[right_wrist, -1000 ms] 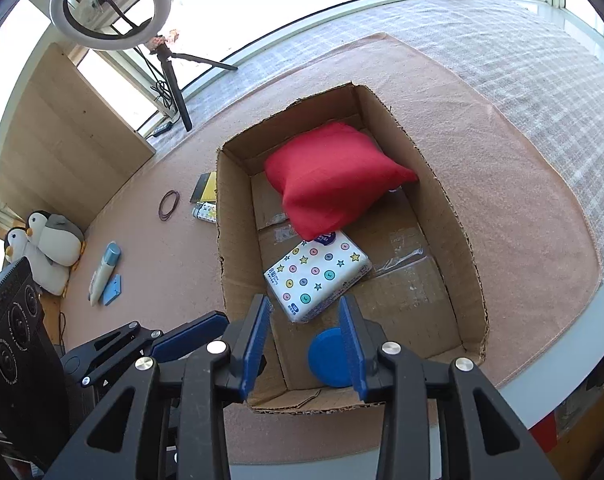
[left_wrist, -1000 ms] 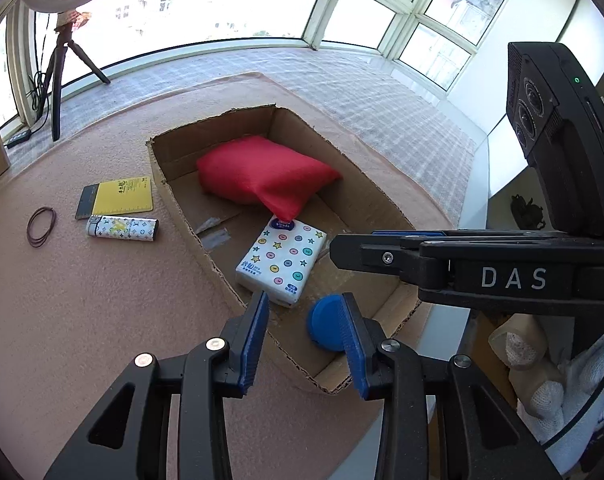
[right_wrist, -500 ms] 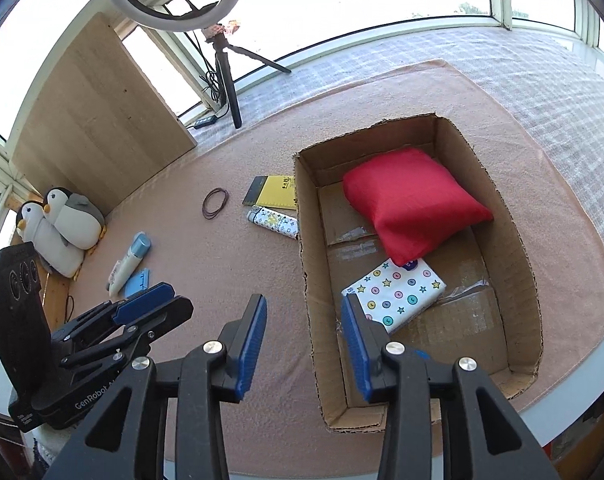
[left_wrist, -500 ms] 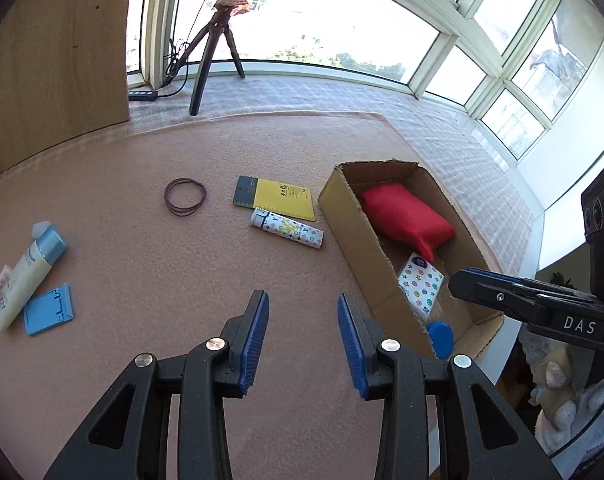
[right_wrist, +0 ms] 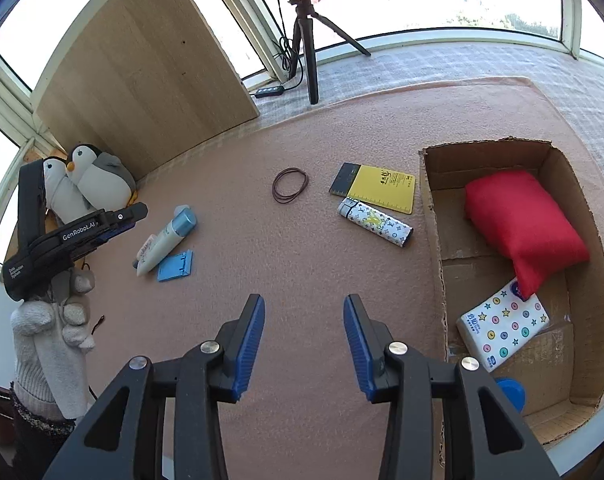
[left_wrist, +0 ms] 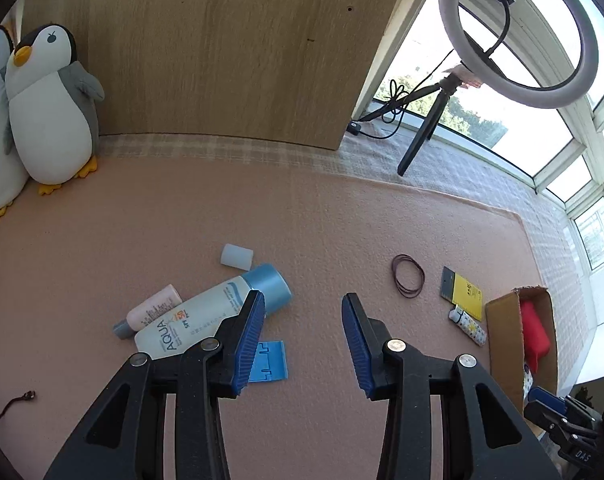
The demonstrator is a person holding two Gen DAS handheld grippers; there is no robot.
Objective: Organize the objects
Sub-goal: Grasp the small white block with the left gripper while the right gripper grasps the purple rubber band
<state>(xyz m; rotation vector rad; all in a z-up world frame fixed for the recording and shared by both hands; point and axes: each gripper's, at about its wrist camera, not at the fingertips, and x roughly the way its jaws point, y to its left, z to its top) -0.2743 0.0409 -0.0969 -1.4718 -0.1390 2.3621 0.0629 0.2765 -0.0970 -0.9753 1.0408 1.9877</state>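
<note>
While both claws gape wide and empty, left gripper (left_wrist: 303, 334) hovers near sunscreen tube (left_wrist: 205, 318); right gripper (right_wrist: 304, 344) hovers well apart from it, beside cardboard box (right_wrist: 432, 216).

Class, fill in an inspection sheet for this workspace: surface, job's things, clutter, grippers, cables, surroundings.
Surface: pink carpet.
Job's things: cardboard box holds red cushion, tissue pack, blue lid; outside lie sunscreen bottle, small tube, blue card, yellow notepad, patterned tube, hair ties.
Clutter: white cap.
Grippers: left gripper and right gripper open, empty.
Cables: black cord by tripod.
Surroundings: penguin toys, wooden board, windows.
</note>
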